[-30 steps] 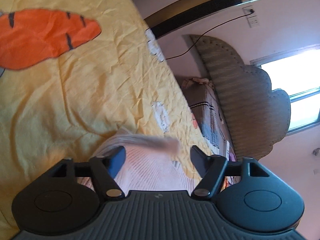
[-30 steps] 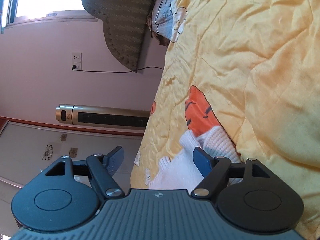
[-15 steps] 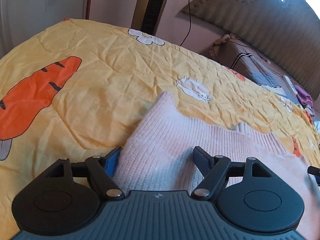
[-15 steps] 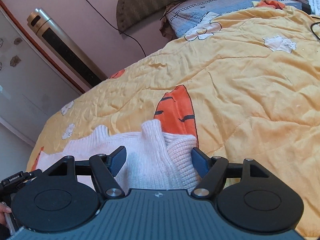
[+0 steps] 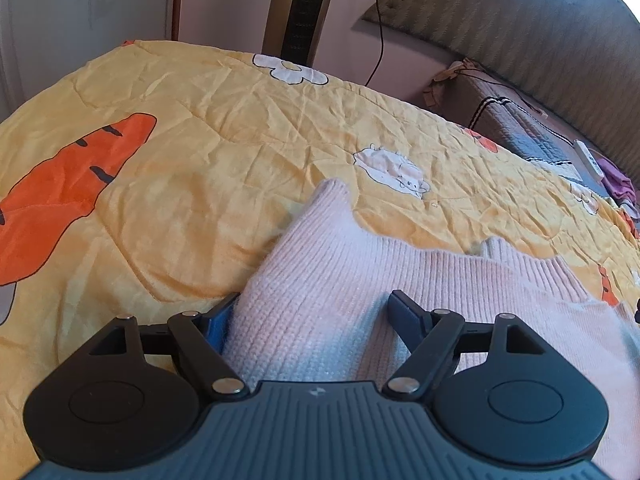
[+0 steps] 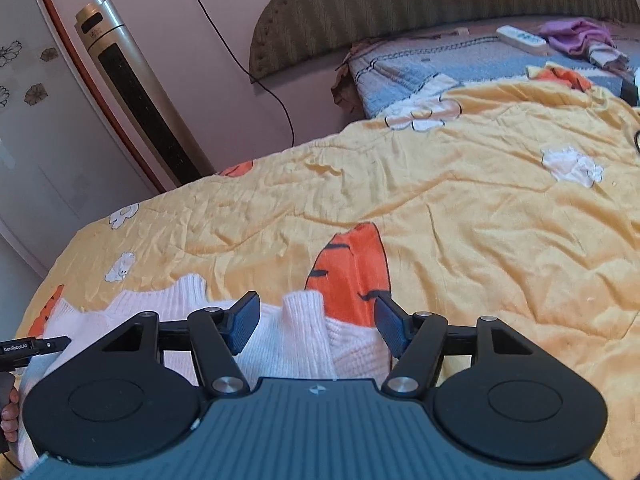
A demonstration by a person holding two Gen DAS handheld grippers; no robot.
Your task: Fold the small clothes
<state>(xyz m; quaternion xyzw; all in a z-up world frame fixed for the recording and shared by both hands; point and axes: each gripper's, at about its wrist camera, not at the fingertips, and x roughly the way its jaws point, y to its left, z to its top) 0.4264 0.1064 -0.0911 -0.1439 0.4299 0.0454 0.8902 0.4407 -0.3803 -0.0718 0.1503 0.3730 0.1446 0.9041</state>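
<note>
Pink knit sweater point(image 5: 320, 280) on quilt point(image 5: 200, 160) | L tongs point(image 6: 36, 348) label "GenRobot.AI"

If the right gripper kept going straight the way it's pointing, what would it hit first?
Most likely the sweater: the right gripper is open, with a raised fold of knit between its fingers. Past that lies the quilt, around its orange carrot print. Depth is hard to judge.

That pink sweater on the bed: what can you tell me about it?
The sweater is a pale pink, ribbed knit, soft-looking. It lies spread on the yellow quilt, with a raised collar and sleeve ends pointing up the bed. The left gripper and right gripper each straddle a part of it, jaws open.
</note>
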